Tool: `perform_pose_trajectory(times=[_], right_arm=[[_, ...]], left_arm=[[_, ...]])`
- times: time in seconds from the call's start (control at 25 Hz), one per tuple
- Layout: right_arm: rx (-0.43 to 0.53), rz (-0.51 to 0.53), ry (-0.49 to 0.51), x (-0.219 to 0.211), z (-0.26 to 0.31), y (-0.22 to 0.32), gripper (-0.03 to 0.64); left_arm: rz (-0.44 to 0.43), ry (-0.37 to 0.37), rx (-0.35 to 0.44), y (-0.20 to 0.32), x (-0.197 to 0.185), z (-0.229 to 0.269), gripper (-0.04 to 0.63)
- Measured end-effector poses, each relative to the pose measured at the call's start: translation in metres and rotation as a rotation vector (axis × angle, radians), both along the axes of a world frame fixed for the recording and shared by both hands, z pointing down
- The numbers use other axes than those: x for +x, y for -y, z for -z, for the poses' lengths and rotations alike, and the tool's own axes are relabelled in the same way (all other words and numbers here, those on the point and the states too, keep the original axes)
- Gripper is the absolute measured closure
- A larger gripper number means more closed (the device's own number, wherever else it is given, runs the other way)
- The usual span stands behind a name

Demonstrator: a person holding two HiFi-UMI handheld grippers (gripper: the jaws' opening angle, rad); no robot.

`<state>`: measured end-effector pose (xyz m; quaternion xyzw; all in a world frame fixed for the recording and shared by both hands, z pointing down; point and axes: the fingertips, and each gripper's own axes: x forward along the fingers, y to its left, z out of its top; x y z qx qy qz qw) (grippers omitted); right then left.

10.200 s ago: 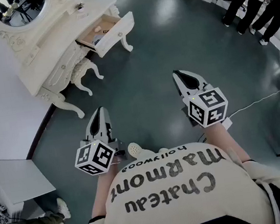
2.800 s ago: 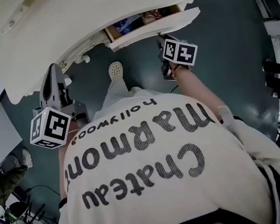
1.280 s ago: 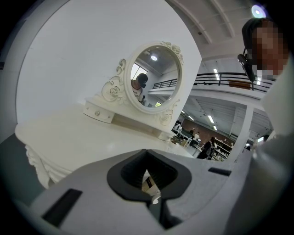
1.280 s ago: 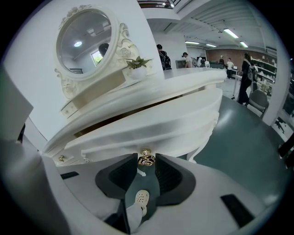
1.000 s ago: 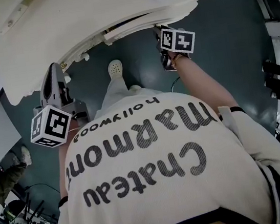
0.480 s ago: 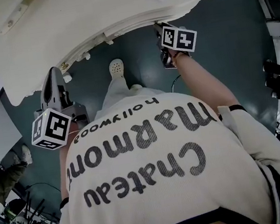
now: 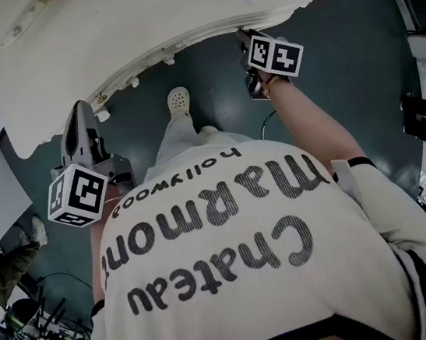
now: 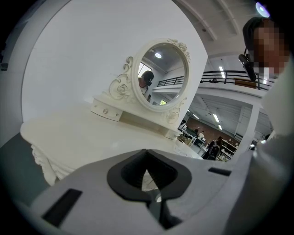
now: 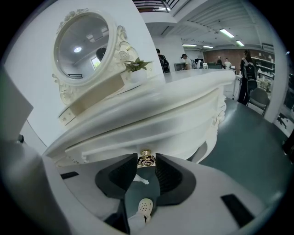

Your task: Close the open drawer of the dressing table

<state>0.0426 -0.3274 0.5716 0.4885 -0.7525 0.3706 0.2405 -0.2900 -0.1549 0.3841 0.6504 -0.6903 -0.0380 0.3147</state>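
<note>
Since the drawer looks flush in the table with my right hand-held gripper pinching its knob, only release remains.

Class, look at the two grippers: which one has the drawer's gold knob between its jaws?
The right gripper: the gold knob sits between its jaws. The left gripper has its jaws together, with nothing between them.
</note>
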Motion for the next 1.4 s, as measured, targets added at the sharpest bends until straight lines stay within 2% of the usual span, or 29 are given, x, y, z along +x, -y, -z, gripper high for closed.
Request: perform_pose_trajectory(times=[0.8, 1.4], right_arm=[[0.005, 0.004, -0.003, -0.010, 0.002, 0.013, 0.477], [-0.040, 0.006, 0.007, -0.009, 0.001, 0.010, 0.476]], left_arm=[[0.002, -0.001, 0.003, 0.006, -0.008, 0.002, 0.588], [-0.025, -0.014, 0.000, 0.017, 0.001, -0.001, 0.588]])
